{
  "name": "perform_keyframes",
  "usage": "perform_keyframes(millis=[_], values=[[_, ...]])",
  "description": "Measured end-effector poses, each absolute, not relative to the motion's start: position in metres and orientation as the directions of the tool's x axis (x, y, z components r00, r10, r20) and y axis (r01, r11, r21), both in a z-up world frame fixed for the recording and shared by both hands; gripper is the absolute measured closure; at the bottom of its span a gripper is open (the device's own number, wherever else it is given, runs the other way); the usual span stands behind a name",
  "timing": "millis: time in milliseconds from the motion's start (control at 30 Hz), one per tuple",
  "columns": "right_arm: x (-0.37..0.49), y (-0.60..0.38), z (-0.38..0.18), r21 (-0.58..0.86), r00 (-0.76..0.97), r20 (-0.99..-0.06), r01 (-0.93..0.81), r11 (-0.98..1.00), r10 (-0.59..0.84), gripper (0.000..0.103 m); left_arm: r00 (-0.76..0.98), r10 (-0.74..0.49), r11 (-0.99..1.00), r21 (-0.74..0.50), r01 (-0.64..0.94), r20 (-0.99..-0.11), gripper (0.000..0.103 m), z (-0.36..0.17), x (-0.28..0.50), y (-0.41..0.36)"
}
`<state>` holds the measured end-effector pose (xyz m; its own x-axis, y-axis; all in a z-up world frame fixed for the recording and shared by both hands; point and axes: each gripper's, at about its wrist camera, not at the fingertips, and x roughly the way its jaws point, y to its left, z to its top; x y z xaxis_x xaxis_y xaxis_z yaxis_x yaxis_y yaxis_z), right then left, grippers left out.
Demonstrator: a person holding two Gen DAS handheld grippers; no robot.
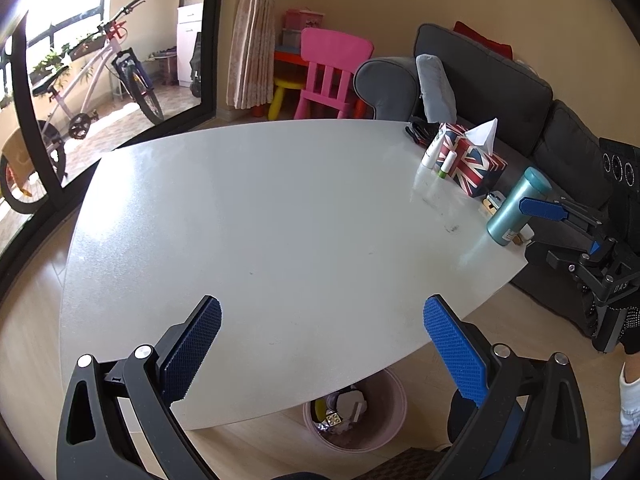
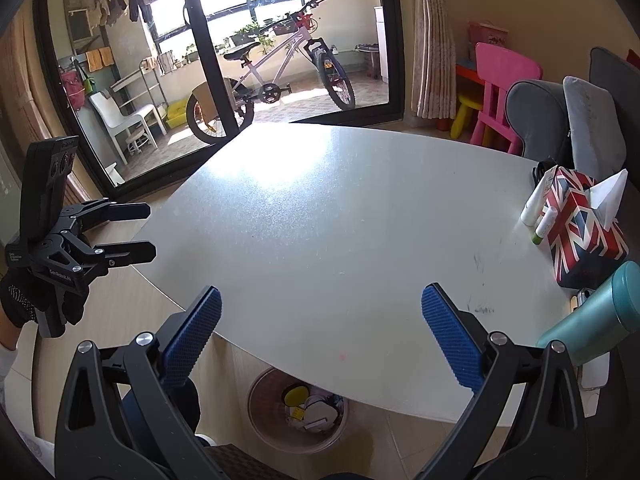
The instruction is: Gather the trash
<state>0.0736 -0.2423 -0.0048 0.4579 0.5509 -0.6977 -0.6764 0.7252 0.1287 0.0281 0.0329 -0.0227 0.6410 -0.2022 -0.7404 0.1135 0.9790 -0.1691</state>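
Note:
A pink waste bin (image 1: 372, 436) with several pieces of trash inside stands on the floor, partly under the near edge of the white table (image 1: 260, 216); it also shows in the right wrist view (image 2: 272, 420). My left gripper (image 1: 322, 344) is open and empty above the table's near edge. My right gripper (image 2: 320, 332) is open and empty above the near edge too. The right gripper shows in the left wrist view (image 1: 548, 210) beside a teal bottle (image 1: 516, 208). The left gripper shows in the right wrist view (image 2: 150, 230) at the table's left edge.
A Union Jack tissue box (image 1: 472, 160), small white tubes (image 1: 434, 150) and the teal bottle (image 2: 596, 312) stand along the table's right side. A grey sofa (image 1: 500, 76) lies behind, a pink chair (image 1: 328, 72) and a bicycle (image 2: 276, 76) beyond the glass door.

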Motion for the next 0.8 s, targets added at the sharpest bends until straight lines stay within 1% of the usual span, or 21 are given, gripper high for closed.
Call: perform_keyframes(millis=[333, 600, 800], values=[[0.074, -0.2424, -0.0045, 0.131, 0.455, -0.697, -0.68, 0.721, 0.555, 0.004, 0.654, -0.195, 0.979, -0.183, 0.088, -0.731, 0.006, -0.022, 0.03, 0.0356], [0.0756, -0.2404, -0.005, 0.126, 0.456, -0.7, -0.679, 0.723, 0.55, 0.004, 0.675, -0.161, 0.986, -0.147, 0.078, -0.72, 0.006, -0.0197, 0.0282, 0.0334], [0.0758, -0.2406, -0.0065, 0.125, 0.455, -0.7, -0.68, 0.722, 0.55, 0.004, 0.669, -0.16, 0.986, -0.146, 0.078, -0.726, 0.006, -0.0209, 0.0285, 0.0346]])
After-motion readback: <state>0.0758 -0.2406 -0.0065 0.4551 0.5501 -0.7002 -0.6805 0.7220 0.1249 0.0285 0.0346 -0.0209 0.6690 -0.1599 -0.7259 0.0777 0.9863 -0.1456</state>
